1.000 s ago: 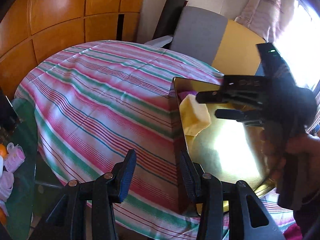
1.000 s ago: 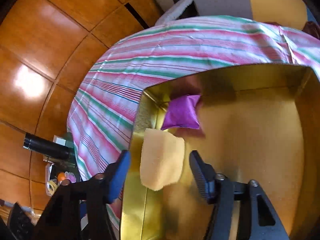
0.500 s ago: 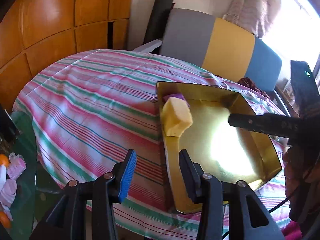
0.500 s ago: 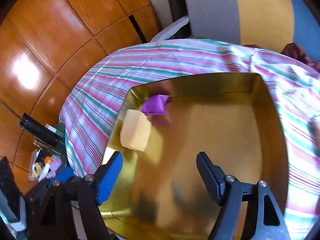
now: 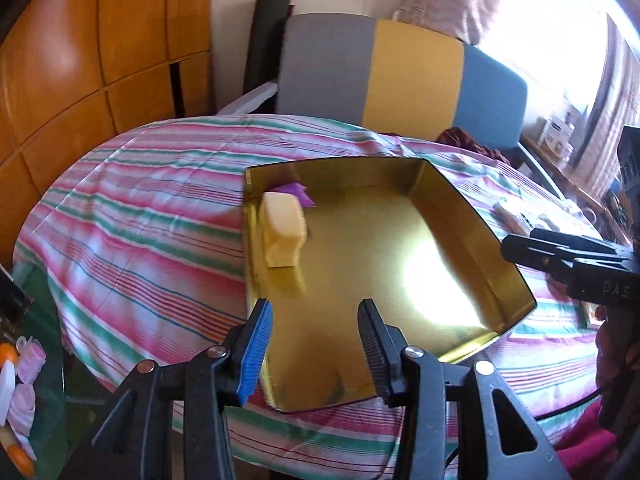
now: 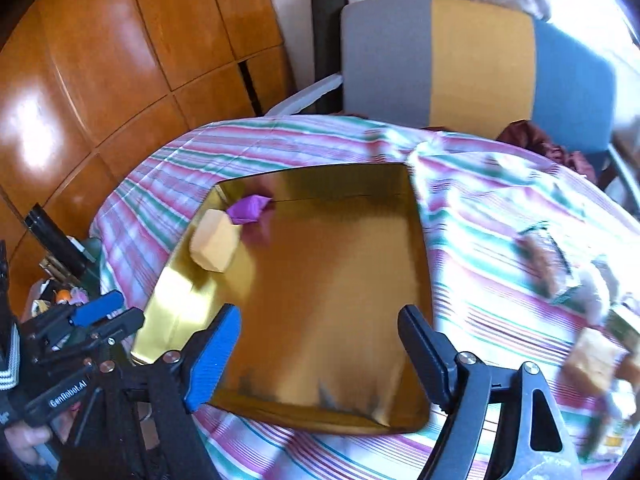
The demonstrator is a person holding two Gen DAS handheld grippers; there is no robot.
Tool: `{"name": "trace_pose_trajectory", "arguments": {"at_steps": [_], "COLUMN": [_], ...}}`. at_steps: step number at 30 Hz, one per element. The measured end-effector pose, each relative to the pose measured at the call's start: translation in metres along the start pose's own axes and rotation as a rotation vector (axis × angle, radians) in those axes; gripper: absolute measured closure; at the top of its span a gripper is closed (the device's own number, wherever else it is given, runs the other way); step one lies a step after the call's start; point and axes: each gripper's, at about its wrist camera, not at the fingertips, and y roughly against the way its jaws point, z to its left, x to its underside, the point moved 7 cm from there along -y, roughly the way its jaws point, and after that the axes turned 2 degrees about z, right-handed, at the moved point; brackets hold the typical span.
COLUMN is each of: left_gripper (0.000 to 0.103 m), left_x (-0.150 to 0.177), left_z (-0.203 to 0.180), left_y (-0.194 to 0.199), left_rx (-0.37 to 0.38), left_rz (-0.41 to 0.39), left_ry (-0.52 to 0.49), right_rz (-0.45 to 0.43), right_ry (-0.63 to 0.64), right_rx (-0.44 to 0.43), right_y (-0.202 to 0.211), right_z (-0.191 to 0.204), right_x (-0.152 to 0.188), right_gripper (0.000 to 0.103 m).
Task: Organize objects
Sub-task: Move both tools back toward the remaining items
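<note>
A gold tray [image 5: 440,208] [image 6: 420,240] lies on the striped tablecloth. A yellow sponge [image 5: 282,234] [image 6: 214,246] leans against the tray's left wall. A purple pouch [image 5: 296,192] [image 6: 248,208] lies just behind it in the far left corner. My left gripper [image 5: 316,336] is open and empty over the tray's near edge; it also shows in the right wrist view [image 6: 104,316]. My right gripper [image 6: 320,344] is open and empty above the tray's near half; it shows at the right of the left wrist view [image 5: 560,252].
Several loose small objects [image 6: 560,264] lie blurred on the cloth right of the tray. A grey, yellow and blue chair [image 5: 400,76] stands behind the table. A glass side table with clutter [image 5: 24,364] is at lower left. Wooden panels line the left wall.
The right gripper has let go of the yellow sponge in the tray and pulled back to the right. Both grippers have drawn back and up, so the whole tray shows.
</note>
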Motion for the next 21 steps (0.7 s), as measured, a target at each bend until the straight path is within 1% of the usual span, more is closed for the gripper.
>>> {"name": "trace_pose_trajectory", "arguments": {"at_steps": [3,6,9,11,15,21], "left_gripper": [0.059,0.059,0.059,0.059,0.059,0.059], "left_x": [0.000,-0.001,-0.003,-0.004,-0.006,-0.005], "left_z": [-0.013,-0.027,-0.040,-0.049,-0.073,-0.107], "left_y": [0.000,0.000,-0.001,-0.001,-0.003,-0.006], "left_rx": [0.018,0.027,0.037,0.049,0.073,0.091], "left_rz": [0.001,0.001,0.003,0.002,0.004,0.014], "left_ry": [-0.029,-0.060,-0.090,-0.111,-0.158,-0.240], "right_rz": [-0.017,-0.031,-0.038,-0.043,-0.062,-0.096], "right_ry": [-0.009,-0.018,-0.029,-0.045,-0.124,-0.245], "right_rx": [0.042,0.097,0.168,0.214,0.312,0.450], "right_y": [0.014,0.028,0.045,0.056,0.084,0.114], "right_z": [-0.021,-0.046,-0.078,-0.102,-0.159,-0.232], "right_x": [0.007,0.014,0.021,0.026,0.037,0.060], "right_gripper": [0.020,0.018,0.018,0.015,0.014,0.013]}}
